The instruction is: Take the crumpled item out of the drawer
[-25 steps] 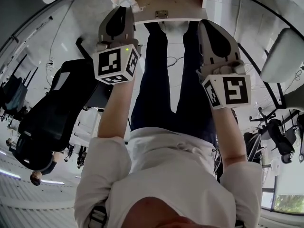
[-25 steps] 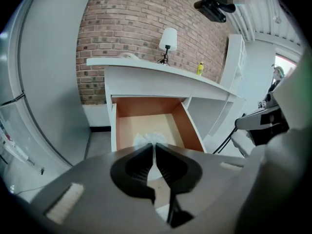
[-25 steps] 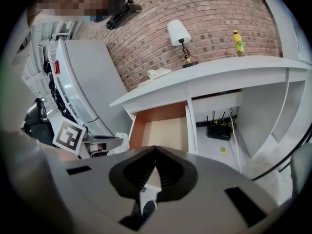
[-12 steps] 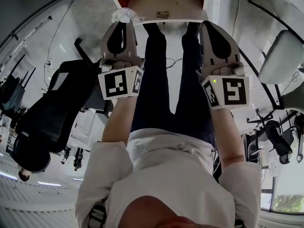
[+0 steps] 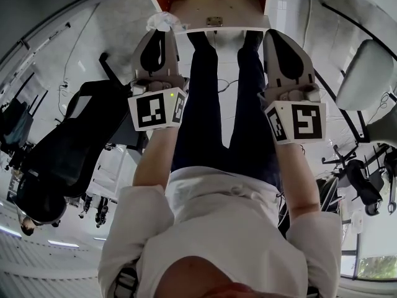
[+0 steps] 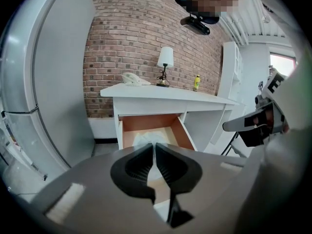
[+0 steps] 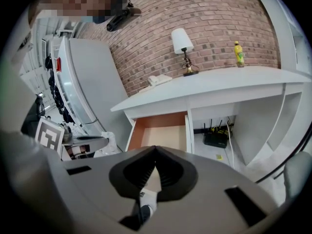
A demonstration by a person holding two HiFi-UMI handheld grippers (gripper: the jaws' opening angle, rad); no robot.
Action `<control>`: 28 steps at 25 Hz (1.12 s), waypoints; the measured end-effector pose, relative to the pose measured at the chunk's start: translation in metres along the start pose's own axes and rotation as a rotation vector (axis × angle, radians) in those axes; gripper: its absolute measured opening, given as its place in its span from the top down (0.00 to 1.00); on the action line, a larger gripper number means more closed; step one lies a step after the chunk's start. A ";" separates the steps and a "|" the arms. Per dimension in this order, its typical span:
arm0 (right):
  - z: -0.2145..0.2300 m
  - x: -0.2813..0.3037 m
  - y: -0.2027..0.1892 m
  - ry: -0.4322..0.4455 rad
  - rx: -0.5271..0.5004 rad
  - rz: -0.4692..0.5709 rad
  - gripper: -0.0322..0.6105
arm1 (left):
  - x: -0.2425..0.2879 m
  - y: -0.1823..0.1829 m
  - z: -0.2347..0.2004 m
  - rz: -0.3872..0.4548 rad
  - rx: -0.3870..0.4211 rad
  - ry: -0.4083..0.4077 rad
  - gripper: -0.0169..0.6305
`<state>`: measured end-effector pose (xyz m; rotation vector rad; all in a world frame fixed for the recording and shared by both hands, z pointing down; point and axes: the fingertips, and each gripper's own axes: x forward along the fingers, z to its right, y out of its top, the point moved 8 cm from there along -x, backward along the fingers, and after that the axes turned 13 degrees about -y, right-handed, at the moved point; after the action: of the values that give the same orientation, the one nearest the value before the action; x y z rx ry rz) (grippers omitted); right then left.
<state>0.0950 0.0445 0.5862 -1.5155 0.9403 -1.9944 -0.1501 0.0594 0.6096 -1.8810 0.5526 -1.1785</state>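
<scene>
Room: brick wall [image 7: 195, 13] behind a white bench [image 7: 219, 84]; tall white unit [image 7: 90, 82] left of the bench; pale floor [image 7: 258, 167].
Bench top: lamp [image 7: 183, 45], yellow bottle [image 7: 237, 53] and phone [image 7: 158, 79], all on the wall side and well apart from each other.
Under bench: black router [image 7: 214, 139] on the floor, cables running up behind it.
Drawer: [image 7: 158, 133] wide open at the bench's left end. Orange-brown inner walls, pale bottom. The head view shows a white front with a small metal handle.
Crumpled item: [image 5: 162, 20] thin whitish wad, out of the drawer. It sits at the tip of the left gripper, just off the drawer's left front corner, in the air above the floor.
Left gripper: [image 5: 162, 31] jaws clamped on the crumpled item with only a thin slit between the pads. It points forward and down toward the drawer, marker cube facing the head camera.
Right gripper: [image 5: 270, 33] jaws pressed together, nothing between them. It is held by the drawer's right front corner, about level with the left gripper and apart from it.
Person: white top, dark trousers, standing in front of the drawer. In the head view the legs show between the two grippers.
Background: black chair [image 5: 68, 148] at the left of the head view, white chair [image 5: 366, 73] at its right.
</scene>
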 end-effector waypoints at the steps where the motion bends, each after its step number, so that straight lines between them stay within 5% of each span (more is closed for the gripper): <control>1: 0.000 -0.002 0.003 -0.001 -0.003 0.006 0.94 | -0.001 0.003 0.001 0.003 0.002 -0.002 0.94; 28: -0.031 -0.066 0.148 -0.028 -0.049 0.230 0.94 | -0.072 0.149 0.004 0.169 0.062 -0.046 0.94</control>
<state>0.0781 0.0010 0.4279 -1.3885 1.1054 -1.7952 -0.1713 0.0289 0.4487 -1.7675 0.6293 -1.0278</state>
